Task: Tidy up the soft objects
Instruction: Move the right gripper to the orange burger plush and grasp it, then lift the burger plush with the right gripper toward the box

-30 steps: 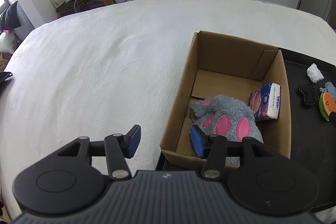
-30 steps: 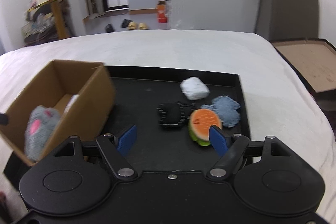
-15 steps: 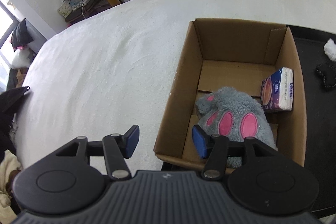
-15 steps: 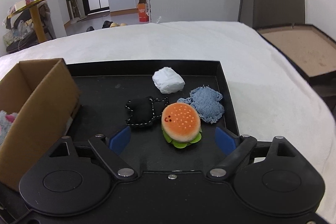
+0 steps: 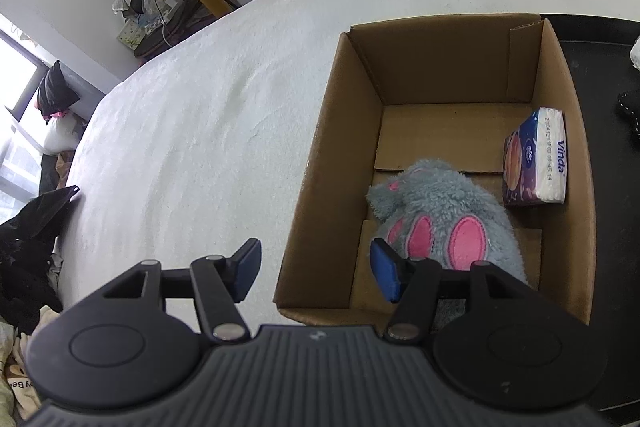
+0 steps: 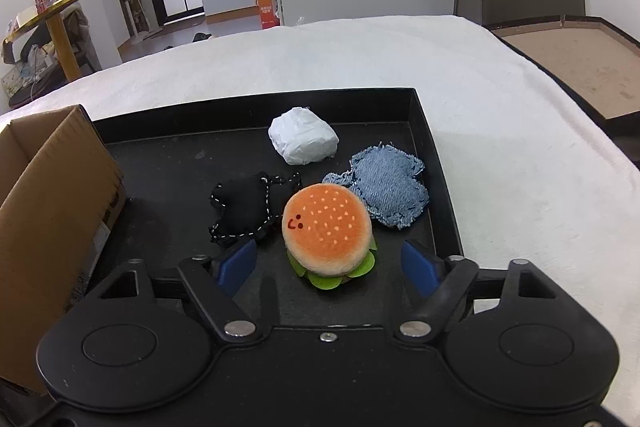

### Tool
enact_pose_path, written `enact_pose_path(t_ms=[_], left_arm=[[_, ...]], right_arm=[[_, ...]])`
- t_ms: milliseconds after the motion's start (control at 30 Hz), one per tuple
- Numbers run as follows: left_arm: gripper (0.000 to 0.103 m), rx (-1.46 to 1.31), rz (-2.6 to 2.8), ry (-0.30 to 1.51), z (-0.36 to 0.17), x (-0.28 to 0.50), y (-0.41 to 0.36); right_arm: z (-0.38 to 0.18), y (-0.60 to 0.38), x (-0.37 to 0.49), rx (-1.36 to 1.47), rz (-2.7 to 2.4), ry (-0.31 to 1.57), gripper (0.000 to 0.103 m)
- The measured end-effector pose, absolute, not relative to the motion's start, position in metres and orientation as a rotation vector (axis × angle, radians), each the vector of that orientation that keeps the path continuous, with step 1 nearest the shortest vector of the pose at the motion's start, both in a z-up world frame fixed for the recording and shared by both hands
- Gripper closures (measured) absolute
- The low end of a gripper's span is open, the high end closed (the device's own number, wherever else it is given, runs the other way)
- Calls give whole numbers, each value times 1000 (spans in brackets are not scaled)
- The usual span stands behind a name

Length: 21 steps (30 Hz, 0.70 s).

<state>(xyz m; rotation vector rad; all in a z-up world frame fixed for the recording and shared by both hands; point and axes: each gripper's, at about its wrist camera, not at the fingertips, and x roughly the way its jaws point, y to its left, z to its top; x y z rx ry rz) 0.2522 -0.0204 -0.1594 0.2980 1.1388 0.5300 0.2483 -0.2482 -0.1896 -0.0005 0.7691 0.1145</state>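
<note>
A cardboard box point(image 5: 332, 163) holds a grey plush with pink pads point(image 5: 444, 223) and a tissue pack point(image 5: 536, 159). My left gripper point(image 5: 316, 269) is open and empty, straddling the box's near left wall. In the right wrist view, a plush burger point(image 6: 328, 227) lies on the black tray point(image 6: 436, 163) with a black pouch point(image 6: 244, 207), a denim patch point(image 6: 388, 191) and a white bundle point(image 6: 302, 141). My right gripper point(image 6: 326, 267) is open, its fingers either side of the burger's near edge, not touching it.
The box point(image 6: 44, 203) stands at the tray's left end. The white blanket point(image 5: 180, 147) covers the surface all round. A brown framed board point(image 6: 580, 63) lies at the far right. Dark clothes point(image 5: 28, 239) lie off the left edge.
My right gripper has moved forward and centred on the burger, which now sits between its fingers. My left gripper has shifted so the box looks larger and more from above.
</note>
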Motion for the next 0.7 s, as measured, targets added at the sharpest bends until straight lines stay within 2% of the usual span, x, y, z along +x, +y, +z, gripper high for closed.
enact_pose_path(t_ms=[100,133,700], left_arm=[[44,300,529,1133,-159,251,-21],[44,299,530,1130,-158,251,-21],[43,172,497,1056,-135,229,-2]], right_arm=[[-193,-248,250,-12,122,783,49],[-195,-248,252,-18,117,799,64],[-164,-240,221,-56,128,801,67]])
